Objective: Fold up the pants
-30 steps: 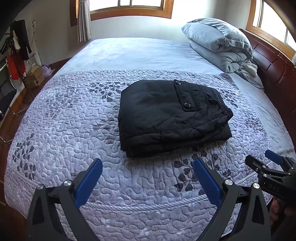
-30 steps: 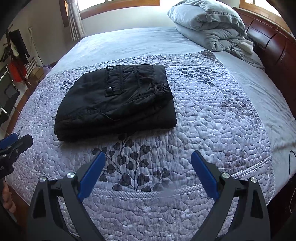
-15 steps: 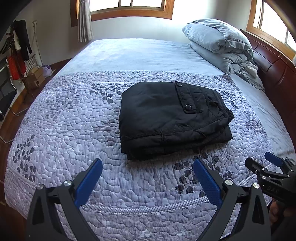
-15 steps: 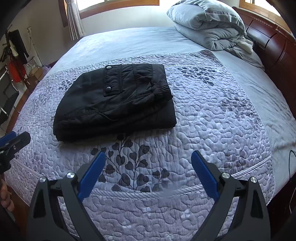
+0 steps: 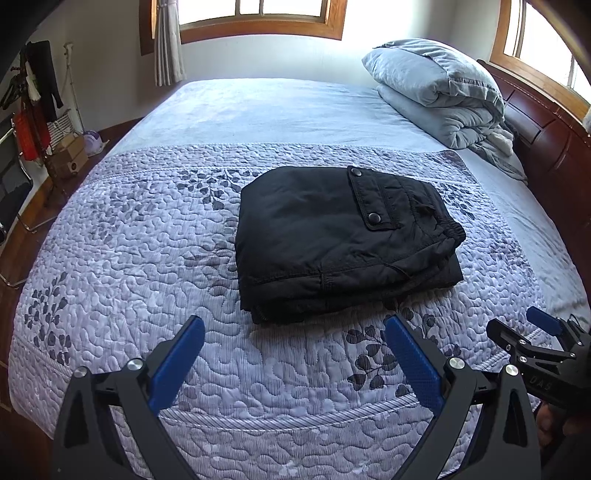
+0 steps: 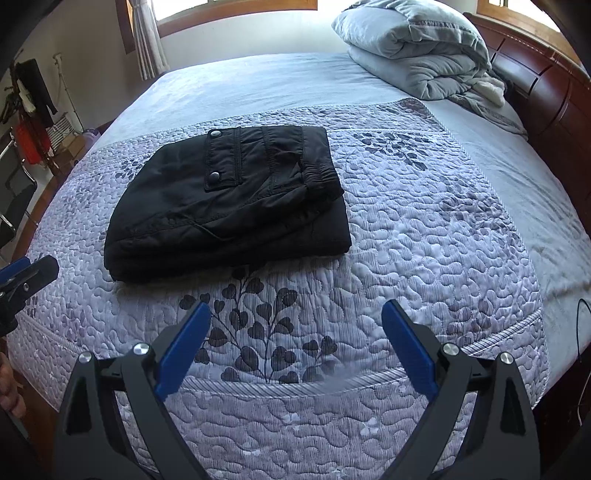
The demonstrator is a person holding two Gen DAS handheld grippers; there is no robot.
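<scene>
Pants folded, you're hovering clear.
Both left gripper (image 5: 293, 363) and right gripper (image 6: 295, 349) are gaping, empty; pants (image 5: 340, 240) are lying ahead, long axis crosswise, nearer left.

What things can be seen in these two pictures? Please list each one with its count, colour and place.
pants: one, black, folded, lying on the quilted cover in the middle of the bed
quilted cover: one, lilac with dark leaf print, across the near part of the bed
folded duvet: one, pale grey-blue, at the head of the bed by the headboard
headboard: one, dark red-brown wood, right edge
windows: two, wood-framed, far wall and right
curtain: one, pale, left of the far window
left hand-held gripper: one, black with blue pads, open, empty
right hand-held gripper: one, same colours, open, empty
</scene>
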